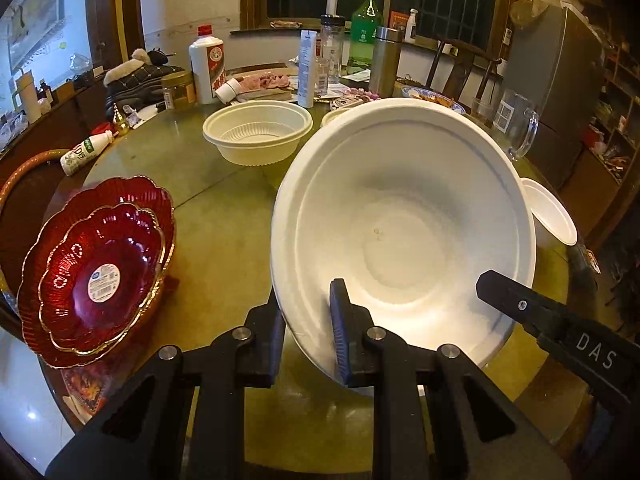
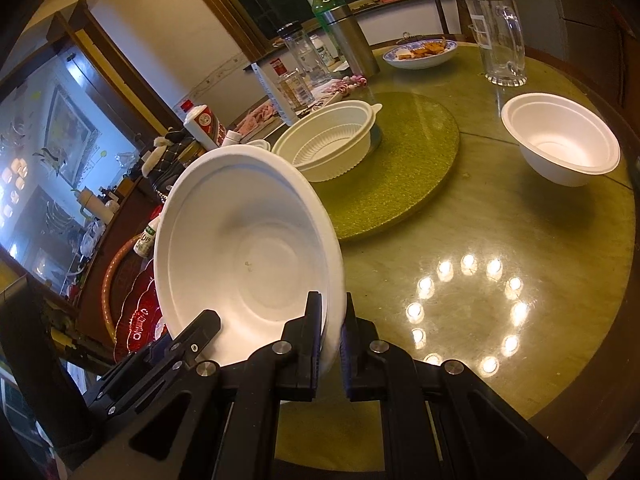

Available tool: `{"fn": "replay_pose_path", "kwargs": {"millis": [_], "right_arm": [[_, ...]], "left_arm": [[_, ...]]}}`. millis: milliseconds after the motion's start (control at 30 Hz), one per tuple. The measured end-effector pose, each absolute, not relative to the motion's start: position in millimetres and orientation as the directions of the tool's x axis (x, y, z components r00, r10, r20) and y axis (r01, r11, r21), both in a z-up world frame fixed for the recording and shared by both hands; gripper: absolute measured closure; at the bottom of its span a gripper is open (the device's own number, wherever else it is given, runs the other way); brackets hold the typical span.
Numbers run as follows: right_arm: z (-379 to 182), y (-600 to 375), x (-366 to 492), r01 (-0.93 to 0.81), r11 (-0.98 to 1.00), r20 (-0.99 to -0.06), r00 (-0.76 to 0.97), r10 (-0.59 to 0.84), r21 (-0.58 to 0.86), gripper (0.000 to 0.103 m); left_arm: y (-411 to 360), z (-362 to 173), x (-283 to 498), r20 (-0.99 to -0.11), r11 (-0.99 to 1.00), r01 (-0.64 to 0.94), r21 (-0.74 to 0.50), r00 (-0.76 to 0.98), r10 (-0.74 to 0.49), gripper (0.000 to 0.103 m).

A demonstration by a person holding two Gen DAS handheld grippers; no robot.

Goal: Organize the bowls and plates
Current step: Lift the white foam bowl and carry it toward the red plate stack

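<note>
A large white foam bowl (image 1: 404, 232) is held tilted above the table by both grippers. My left gripper (image 1: 308, 332) is shut on its near-left rim. My right gripper (image 2: 332, 340) is shut on the rim of the same bowl (image 2: 244, 256); its finger (image 1: 520, 304) shows at the right of the left wrist view. Two stacked red glass plates (image 1: 96, 272) with gold edges sit at the table's left edge. A cream ribbed plastic bowl (image 1: 258, 134) stands on the turntable. A second white foam bowl (image 2: 560, 144) stands at the right.
The round green table (image 2: 500, 240) has a raised turntable (image 2: 400, 152) at its centre. Bottles, a steel flask (image 1: 384, 62), a glass pitcher (image 2: 500, 36) and a blue-rimmed dish of food (image 2: 420, 54) crowd the far side. A small white bottle (image 1: 84, 152) lies at the left.
</note>
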State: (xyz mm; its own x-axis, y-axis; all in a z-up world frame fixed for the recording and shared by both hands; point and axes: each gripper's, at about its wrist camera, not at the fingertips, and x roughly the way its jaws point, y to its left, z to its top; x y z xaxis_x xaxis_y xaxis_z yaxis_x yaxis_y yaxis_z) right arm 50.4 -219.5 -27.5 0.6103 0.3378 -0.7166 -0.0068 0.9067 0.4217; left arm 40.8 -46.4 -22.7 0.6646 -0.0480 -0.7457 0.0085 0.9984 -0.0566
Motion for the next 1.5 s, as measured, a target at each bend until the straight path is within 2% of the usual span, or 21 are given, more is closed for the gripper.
{"fn": "replay_pose_path", "kwargs": {"millis": [1500], "right_arm": [[-9, -175, 49, -0.121, 0.914, -0.694, 0.614, 0.375, 0.387, 0.094]], "left_arm": [[-4, -4, 7, -0.691, 0.996, -0.08, -0.048, 0.723, 0.025, 0.085]]}}
